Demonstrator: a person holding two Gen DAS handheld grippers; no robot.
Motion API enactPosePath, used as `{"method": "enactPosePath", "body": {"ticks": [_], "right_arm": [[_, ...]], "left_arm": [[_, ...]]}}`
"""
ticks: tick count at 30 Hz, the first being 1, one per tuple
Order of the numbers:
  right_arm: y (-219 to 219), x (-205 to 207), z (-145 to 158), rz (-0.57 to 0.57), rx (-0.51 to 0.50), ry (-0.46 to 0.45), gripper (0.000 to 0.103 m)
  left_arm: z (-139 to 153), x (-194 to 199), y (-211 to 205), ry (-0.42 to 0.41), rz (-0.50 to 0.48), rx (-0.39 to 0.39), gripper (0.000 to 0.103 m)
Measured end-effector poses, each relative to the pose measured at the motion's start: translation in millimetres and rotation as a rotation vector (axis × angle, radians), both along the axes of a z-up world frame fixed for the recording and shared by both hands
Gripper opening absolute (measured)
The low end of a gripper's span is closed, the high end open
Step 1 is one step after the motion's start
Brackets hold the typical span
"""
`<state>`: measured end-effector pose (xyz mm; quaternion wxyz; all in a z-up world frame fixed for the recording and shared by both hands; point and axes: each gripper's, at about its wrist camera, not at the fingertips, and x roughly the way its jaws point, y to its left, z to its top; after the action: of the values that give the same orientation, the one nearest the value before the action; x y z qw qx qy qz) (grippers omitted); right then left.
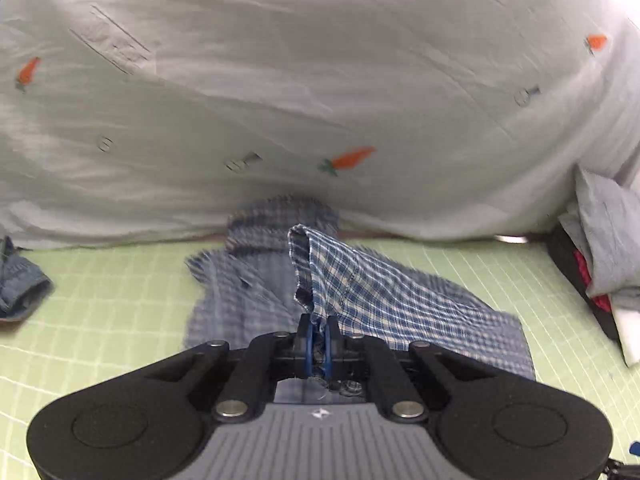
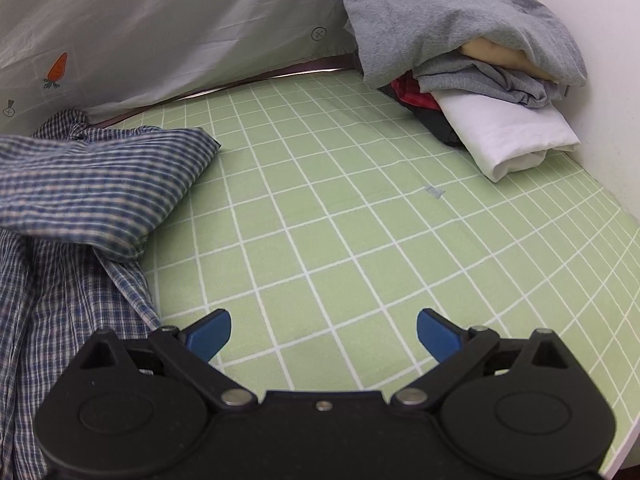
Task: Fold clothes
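A blue and white plaid shirt (image 1: 372,292) lies on the green grid mat (image 1: 120,296). My left gripper (image 1: 318,330) is shut on an edge of this shirt and holds that part lifted off the mat, the cloth rising in a fold in front of the fingers. In the right wrist view the same plaid shirt (image 2: 80,200) fills the left side, one part folded over the rest. My right gripper (image 2: 324,330) stands open over bare mat (image 2: 360,220) just right of the shirt, with nothing between its blue fingertips (image 2: 212,334).
A white sheet printed with carrots (image 1: 320,80) hangs along the far edge of the mat. A stack of folded clothes, grey, red and white (image 2: 480,92), sits at the right against a white wall. A denim garment (image 1: 20,288) lies at the left.
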<state>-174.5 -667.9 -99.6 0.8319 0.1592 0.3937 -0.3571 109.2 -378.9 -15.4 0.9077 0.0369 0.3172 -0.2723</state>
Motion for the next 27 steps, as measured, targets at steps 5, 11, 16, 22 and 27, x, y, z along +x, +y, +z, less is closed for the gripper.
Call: {"method": "enactPosePath", "body": {"ticks": [5, 11, 16, 22, 27], "right_arm": [[8.8, 20.2, 4.0, 0.054, -0.022, 0.007, 0.100], [24.2, 26.6, 3.9, 0.094, -0.023, -0.021, 0.100], [32.6, 24.9, 8.7, 0.123, -0.041, -0.066, 0.103], [41.5, 12.2, 8.8, 0.190, -0.006, -0.121, 0.103], [64.9, -12.4, -1.0, 0.273, 0.014, -0.055, 0.103]], "left_arm": [[15.5, 58.4, 75.5, -0.043, 0.285, -0.052, 0.006], [-8.2, 83.5, 141.4, 0.060, 0.446, -0.049, 0.038], [-40.5, 34.8, 139.8, 0.117, 0.395, 0.007, 0.089], [-92.4, -55.7, 136.8, 0.324, 0.371, -0.006, 0.089], [-101.6, -122.2, 143.4, 0.357, 0.318, 0.098, 0.089]]}}
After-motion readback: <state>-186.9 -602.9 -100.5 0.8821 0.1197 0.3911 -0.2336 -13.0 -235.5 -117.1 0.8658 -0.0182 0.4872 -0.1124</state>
